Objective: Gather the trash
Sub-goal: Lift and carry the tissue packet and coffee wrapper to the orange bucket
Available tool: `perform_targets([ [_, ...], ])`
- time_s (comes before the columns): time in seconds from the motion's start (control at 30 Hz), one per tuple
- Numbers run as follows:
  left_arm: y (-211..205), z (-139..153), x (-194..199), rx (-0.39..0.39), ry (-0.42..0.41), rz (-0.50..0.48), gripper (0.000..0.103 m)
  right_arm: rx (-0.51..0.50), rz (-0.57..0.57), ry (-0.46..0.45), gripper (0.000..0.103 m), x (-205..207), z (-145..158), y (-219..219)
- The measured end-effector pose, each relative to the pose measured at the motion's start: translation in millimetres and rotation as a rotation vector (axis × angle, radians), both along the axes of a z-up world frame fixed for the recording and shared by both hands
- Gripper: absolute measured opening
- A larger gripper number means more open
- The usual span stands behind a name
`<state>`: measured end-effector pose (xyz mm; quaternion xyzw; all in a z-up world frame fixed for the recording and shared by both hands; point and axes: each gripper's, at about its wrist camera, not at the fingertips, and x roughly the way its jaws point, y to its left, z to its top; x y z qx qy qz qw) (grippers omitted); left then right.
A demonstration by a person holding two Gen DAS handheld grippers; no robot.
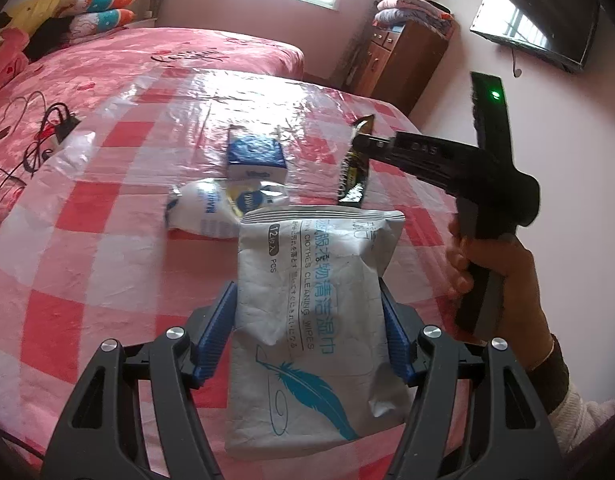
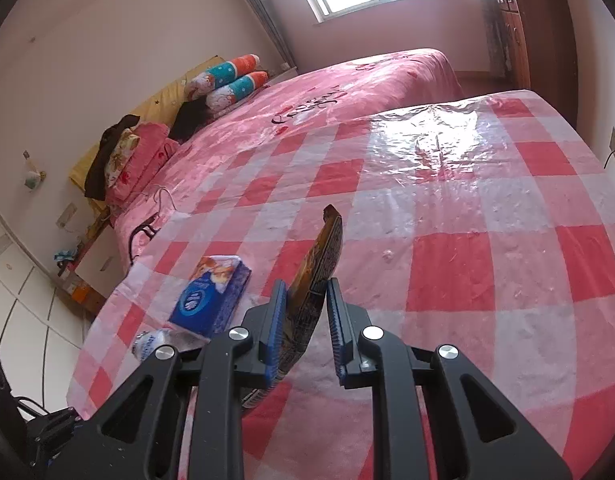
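In the left wrist view, the left tongs (image 1: pixel 309 332) sit low in the centre of the frame, their blue pads spread wide on either side of a grey wipes pack (image 1: pixel 311 320); the pads look close against its edges, though whether they truly pinch it I cannot tell. Just above the pack, mid-frame, lie a white crumpled wrapper (image 1: pixel 205 212) and a blue tissue box (image 1: pixel 256 158) on the checked worktop (image 1: pixel 87 240). At the right of the frame the right hand (image 1: pixel 495 276) carries the right tongs (image 1: pixel 357 142), whose tip meets a dark snack wrapper (image 1: pixel 353 168) standing on edge. In the right wrist view, the right tongs (image 2: pixel 306 312) fill the bottom centre, part open, with the snack wrapper (image 2: pixel 315 280) upright in the gap, against the left pad and apart from the right one, so it seems not firmly clamped. The tissue box (image 2: pixel 211 296) and white wrapper (image 2: pixel 151 342) lie at lower left near the worktop (image 2: pixel 467 240) edge. No bin or bag shows in either view, so I judge the collecting barely begun: four pieces remain on the worktop, two of them being addressed.
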<state>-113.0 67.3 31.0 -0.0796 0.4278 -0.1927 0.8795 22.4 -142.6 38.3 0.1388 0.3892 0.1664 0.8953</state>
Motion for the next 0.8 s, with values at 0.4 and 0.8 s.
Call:
perform_targets([
  [0.4, 37, 1, -5, -0.013, -0.02, 0.06, 0.067, 0.012, 0.005, -0.034, 0.017, -26, 19, 20],
  [0.8, 79, -1, -13, -0.044, -0.03, 0.144, 0.067, 0.023, 0.015, -0.049, 0.015, -46, 33, 43],
])
